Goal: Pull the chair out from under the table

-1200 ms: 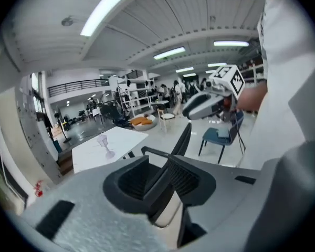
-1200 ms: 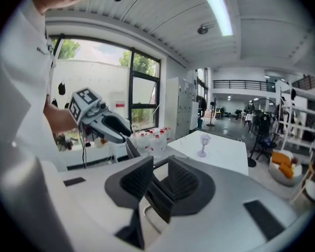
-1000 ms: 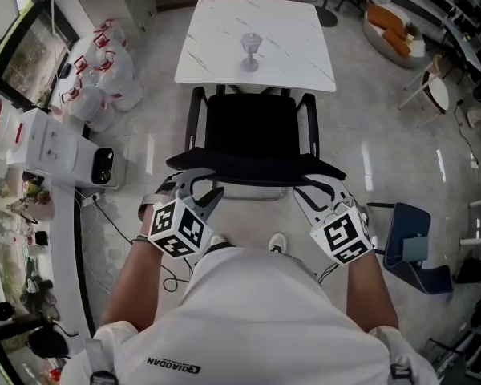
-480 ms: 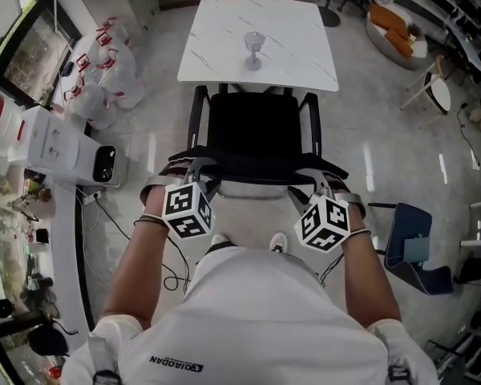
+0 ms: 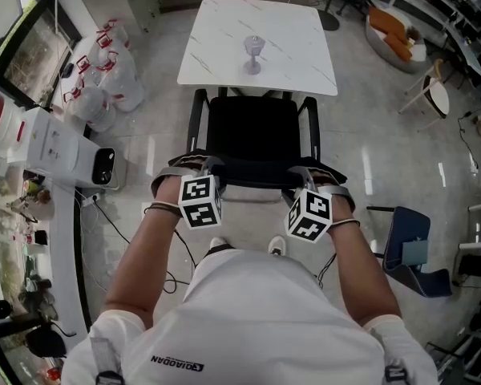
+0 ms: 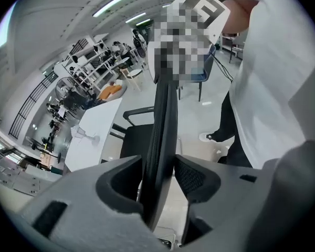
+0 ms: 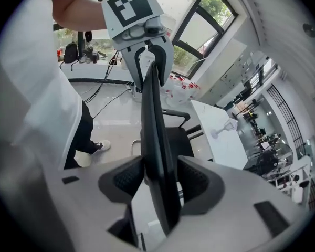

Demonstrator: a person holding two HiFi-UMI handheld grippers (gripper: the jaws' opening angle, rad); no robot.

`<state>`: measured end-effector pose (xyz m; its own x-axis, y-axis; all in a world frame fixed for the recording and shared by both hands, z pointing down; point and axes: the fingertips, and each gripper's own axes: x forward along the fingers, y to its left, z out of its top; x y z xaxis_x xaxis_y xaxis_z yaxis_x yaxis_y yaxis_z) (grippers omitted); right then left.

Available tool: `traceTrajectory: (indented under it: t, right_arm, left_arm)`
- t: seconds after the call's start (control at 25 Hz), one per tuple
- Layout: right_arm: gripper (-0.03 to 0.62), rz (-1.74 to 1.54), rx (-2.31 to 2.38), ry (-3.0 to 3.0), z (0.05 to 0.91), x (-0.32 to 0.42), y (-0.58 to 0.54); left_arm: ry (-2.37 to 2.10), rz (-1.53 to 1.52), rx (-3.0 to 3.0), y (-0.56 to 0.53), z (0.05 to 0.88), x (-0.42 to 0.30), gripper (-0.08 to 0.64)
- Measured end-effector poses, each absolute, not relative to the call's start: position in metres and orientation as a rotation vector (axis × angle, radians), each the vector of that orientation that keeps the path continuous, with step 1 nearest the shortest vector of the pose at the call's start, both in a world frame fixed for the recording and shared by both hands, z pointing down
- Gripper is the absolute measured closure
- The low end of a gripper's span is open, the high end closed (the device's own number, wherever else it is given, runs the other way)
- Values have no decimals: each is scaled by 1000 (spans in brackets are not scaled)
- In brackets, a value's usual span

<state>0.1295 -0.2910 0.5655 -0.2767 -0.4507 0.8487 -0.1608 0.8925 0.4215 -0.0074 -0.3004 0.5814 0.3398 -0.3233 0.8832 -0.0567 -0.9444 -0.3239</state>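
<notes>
A black armchair (image 5: 252, 131) stands on the near side of the white marble-look table (image 5: 216, 46), its seat showing. Its dark backrest (image 5: 252, 169) runs across in front of me. My left gripper (image 5: 199, 168) straddles the backrest's left top edge and my right gripper (image 5: 306, 175) its right top edge. In the left gripper view the backrest (image 6: 165, 119) stands on edge between the jaws of the left gripper (image 6: 157, 180), which are opening, with a gap on the right side. The right gripper (image 7: 160, 180) likewise has the backrest (image 7: 152, 114) between opening jaws.
A stemmed glass (image 5: 252, 54) stands on the table. White bags (image 5: 104, 62) and a white box-like unit (image 5: 64, 151) sit at the left with cables on the floor. A blue chair (image 5: 413, 247) stands at the right, an orange-cushioned seat (image 5: 393, 26) farther back.
Both grippers have come down and forward over the backrest's top edge and rolled inward. Their jaws stand wider than before.
</notes>
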Motion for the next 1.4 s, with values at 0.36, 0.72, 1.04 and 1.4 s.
traceTrajectory:
  t: [0.36, 0.72, 1.04, 1.4]
  right_arm:
    - [382, -302, 398, -1766, 597, 132, -303]
    - [453, -407, 408, -1630, 607, 142, -313]
    - [512, -402, 387, -1625, 609, 141, -311]
    - [523, -393, 379, -1614, 614, 142, -308]
  left_arm:
    - [305, -1728, -2334, -312, 610, 0, 354]
    - [282, -1850, -2157, -319, 625, -8, 424]
    - [240, -1884, -2144, -315, 629, -11, 454]
    - [216, -1900, -2112, -312, 636, -11, 477]
